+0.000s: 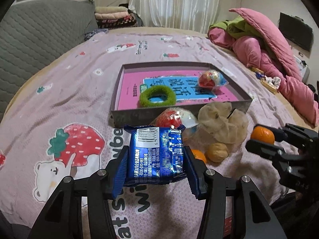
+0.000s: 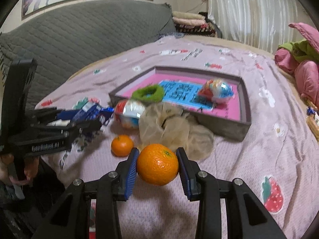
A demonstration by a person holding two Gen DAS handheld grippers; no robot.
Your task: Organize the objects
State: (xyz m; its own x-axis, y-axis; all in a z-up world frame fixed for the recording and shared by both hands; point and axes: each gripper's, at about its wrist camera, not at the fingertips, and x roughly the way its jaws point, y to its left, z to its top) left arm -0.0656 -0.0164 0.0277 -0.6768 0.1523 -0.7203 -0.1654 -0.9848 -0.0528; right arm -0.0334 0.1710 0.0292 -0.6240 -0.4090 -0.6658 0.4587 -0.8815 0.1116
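Currently both of my grippers carry a load above the bed sheet (image 1: 79,91).

Left gripper (image 1: 156,160): fingers clamped on a blue snack packet (image 1: 157,155), one pad on each long edge, barcode side facing up. The packet is clear of the sheet, in front of the near wall of the grey tray (image 1: 179,112).

Right gripper (image 2: 157,165): fingers pinching an orange (image 2: 157,164) across its middle, stem dimple toward the upper right. It hangs above the sheet, near the tray's front corner. In the left wrist view this gripper shows at the right edge with the orange between its tips.

Tray contents: a pink booklet (image 1: 129,91) with a blue panel lies flat on the bottom. On it sit a green fuzzy ring (image 1: 157,97), toward the near left, and a wrapped red-and-blue egg toy (image 1: 211,79), toward the far right.

Still on the sheet, just outside the tray's near wall: a second wrapped egg toy (image 1: 175,118), a beige mesh scrunchie (image 1: 221,121) touching it, a walnut (image 1: 217,151) and a second small orange (image 2: 122,145) beside the walnut.

Background: pink quilt (image 1: 269,55) piled at the far right, grey quilted headboard (image 1: 39,35) at the left.
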